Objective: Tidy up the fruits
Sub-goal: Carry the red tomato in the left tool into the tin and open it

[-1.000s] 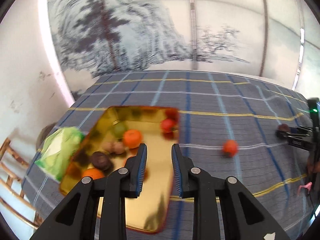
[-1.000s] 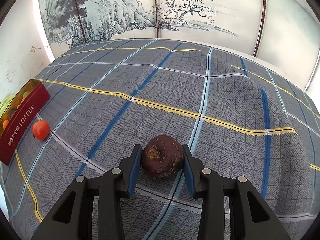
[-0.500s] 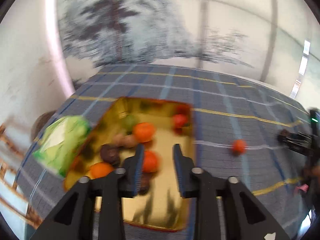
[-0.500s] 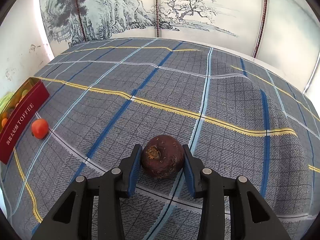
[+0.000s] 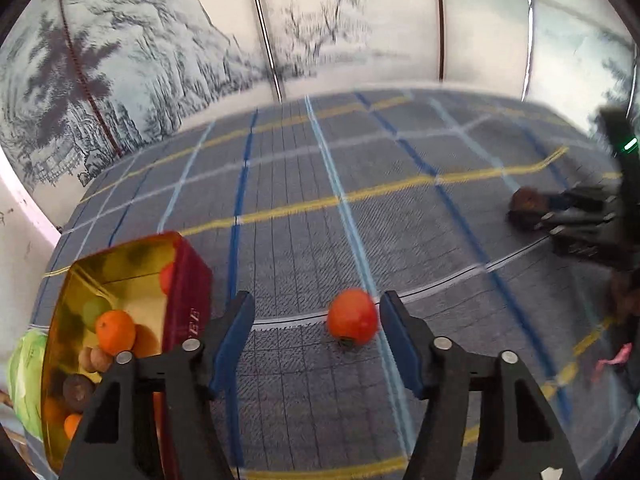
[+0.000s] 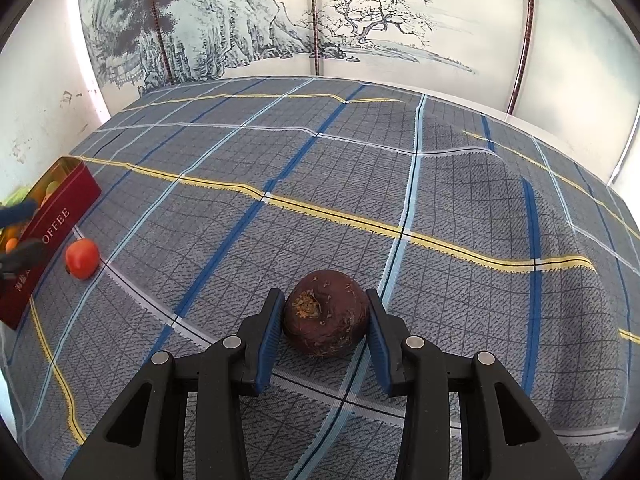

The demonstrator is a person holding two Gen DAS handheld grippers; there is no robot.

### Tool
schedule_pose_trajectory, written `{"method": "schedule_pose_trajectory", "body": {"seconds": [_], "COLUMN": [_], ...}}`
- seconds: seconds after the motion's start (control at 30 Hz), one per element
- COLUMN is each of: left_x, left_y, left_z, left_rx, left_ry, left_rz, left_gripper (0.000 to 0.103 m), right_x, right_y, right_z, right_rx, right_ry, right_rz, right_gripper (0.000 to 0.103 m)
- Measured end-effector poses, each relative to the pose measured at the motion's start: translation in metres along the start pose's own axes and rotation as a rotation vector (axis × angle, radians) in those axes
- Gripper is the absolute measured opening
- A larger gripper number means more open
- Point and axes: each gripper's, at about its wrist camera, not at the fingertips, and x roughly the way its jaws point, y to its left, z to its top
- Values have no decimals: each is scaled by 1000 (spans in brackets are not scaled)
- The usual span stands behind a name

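Observation:
A red-orange round fruit (image 5: 352, 316) lies on the plaid cloth. My left gripper (image 5: 316, 304) is lowered around it with its jaws opening; the fruit sits between the fingers nearer the right one, and neither pad touches it. Left of the gripper stands the red tin (image 5: 188, 280) with a gold inside, holding oranges and several other fruits. A dark brown round fruit (image 6: 326, 312) rests on the cloth with my right gripper (image 6: 323, 300) shut on it, both blue pads against its sides. The right wrist view also shows the red-orange fruit (image 6: 83, 258) beside the tin (image 6: 56, 220).
A green bag-like bundle (image 5: 24, 380) lies beyond the tin at the table's left edge. The plaid cloth (image 6: 360, 180) has a raised fold toward the back right. A painted screen stands behind the table. My right gripper (image 5: 560, 216) shows at the left view's right edge.
My left gripper has swung right and down, from over the tin to the red-orange fruit on the cloth, and its jaws have widened. The right gripper and its dark fruit have not moved.

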Motion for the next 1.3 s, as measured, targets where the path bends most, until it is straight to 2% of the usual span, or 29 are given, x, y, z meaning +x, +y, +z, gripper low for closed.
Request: {"method": "schedule_pose_trajectory", "body": {"seconds": [0.03, 0.1, 0.13, 0.17, 0.33, 0.43, 0.63, 0.77, 0.87, 1.03, 1.3], "left_x": [6, 11, 15, 20, 12, -17, -63, -85, -97, -94, -55], "left_y": [-2, -4, -5, -5, 7, 26, 72, 107, 136, 172, 180], "left_z": [0, -2, -3, -4, -12, -16, -24, -26, -26, -18, 0], "left_rx": [12, 17, 18, 17, -67, -160, -293, -320, -322, -315, -318], "left_ry": [6, 15, 31, 50, 33, -15, -30, -49, -67, -64, -34], "left_rz": [-7, -27, -28, -18, -32, -58, -56, 17, 107, 196, 179], "left_gripper": [58, 49, 28, 27, 26, 27, 27, 27, 27, 27, 27], "right_x": [0, -1, -1, -1, -1, -2, -3, -3, -3, -3, -2], "right_y": [-1, -2, -2, -3, -3, -3, -3, -2, -2, -2, -1], "right_z": [0, 0, 0, 0, -1, -1, -1, 0, -1, -1, -1], "right_rx": [3, 6, 6, 6, 6, 4, -7, -13, -15, -16, -22], "right_ry": [-1, -2, -2, -2, -2, -2, 0, 2, 2, 2, 3], "right_rz": [4, 8, 8, 8, 7, 5, -5, -11, -12, -12, -11], "right_gripper": [42, 42, 42, 42, 42, 42, 42, 42, 42, 43, 45]}}
